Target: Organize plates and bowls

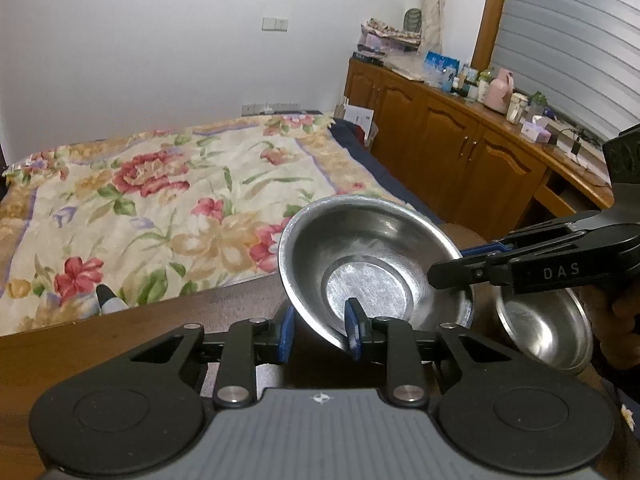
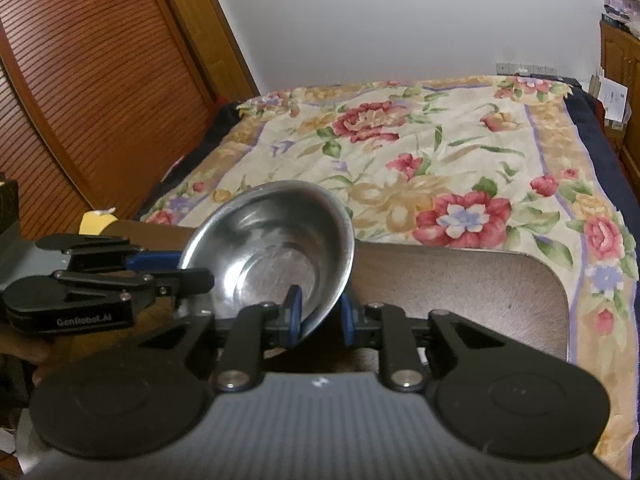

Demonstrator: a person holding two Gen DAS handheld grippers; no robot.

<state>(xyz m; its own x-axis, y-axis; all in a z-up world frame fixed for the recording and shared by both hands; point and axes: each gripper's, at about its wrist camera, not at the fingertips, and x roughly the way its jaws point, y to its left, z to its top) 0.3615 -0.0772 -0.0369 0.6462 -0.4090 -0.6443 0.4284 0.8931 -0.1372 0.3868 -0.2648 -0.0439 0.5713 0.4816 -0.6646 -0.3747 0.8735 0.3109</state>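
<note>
Behind the brown table (image 2: 460, 280) lies a bed with a floral blanket (image 1: 160, 184). Each gripper pinches the rim of its own steel bowl: the left gripper (image 1: 320, 332) holds 1 tilted bowl (image 1: 360, 264), the right gripper (image 2: 318, 312) another (image 2: 276, 248). A 3rd bowl (image 1: 548, 332) rests on the table. Judging by this, nesting is underway; next, 1 bowl must be levelled over another and released.

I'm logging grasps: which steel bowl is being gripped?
The tilted steel bowl, clamped at its rim by the left gripper and right gripper. The other steel bowl sits lower, beside it, with nothing gripping it.
</note>
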